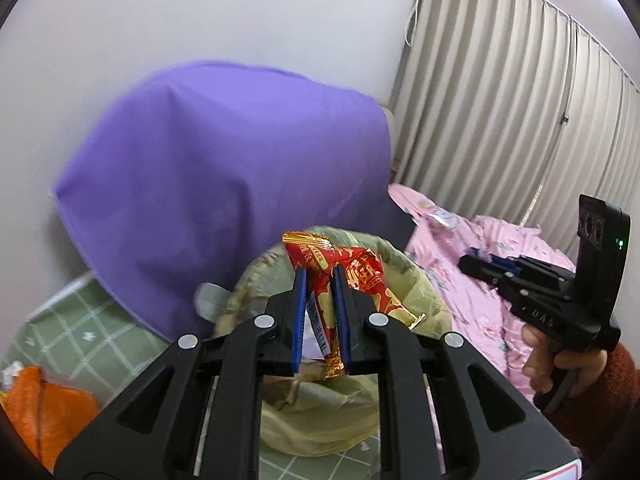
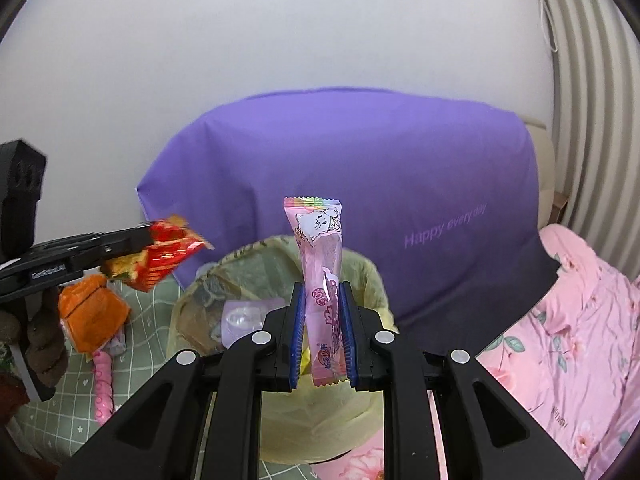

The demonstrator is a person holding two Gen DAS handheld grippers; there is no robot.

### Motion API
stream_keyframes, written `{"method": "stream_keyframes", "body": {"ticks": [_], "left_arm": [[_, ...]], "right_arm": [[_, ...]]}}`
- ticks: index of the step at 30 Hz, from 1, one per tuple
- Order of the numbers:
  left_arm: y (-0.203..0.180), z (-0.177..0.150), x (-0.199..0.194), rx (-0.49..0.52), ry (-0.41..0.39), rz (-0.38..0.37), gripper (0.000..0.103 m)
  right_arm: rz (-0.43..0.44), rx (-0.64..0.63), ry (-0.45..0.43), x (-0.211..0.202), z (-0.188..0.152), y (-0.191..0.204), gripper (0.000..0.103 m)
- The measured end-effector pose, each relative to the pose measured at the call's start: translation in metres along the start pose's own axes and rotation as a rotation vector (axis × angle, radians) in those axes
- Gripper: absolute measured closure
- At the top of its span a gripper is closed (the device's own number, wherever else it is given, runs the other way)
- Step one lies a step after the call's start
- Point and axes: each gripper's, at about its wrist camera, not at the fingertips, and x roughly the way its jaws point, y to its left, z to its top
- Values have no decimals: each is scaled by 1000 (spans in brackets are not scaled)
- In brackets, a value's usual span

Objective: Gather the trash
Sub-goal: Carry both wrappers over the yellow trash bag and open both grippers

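Now the left tongs (image 1: 320, 280) clench a red-and-gold snack wrapper (image 1: 340, 268); the right tongs (image 2: 322, 300) clench a pink candy packet (image 2: 322, 248), both above the lined trash bin (image 2: 360, 272).

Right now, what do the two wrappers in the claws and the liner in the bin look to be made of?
Red wrapper: probably foil-lined plastic film; glossy, with shiny gold crimped ends.
Pink wrapper: likely thin plastic film; smooth sheen, serrated sealed ends, partly see-through.
Bin liner: seems thin, soft plastic; pale yellow, translucent, crinkled over the rim.
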Motion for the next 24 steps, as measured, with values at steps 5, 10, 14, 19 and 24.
{"method": "stream_keyframes", "body": {"ticks": [5, 10, 14, 19, 24], "left_arm": [[-8, -10, 61, 38, 156, -35, 89], [-14, -29, 107, 131, 293, 13, 90], [3, -34, 105, 113, 302, 51, 90], [27, -34, 100, 24, 280, 41, 90], [35, -38, 102, 8, 272, 29, 90]], "right_arm": [[44, 11, 91, 40, -9, -1, 85], [83, 4, 160, 81, -9, -3, 85], [108, -31, 206, 101, -9, 0, 85], [78, -36, 225, 110, -10, 0, 85], [71, -31, 254, 106, -16, -3, 85]]}}
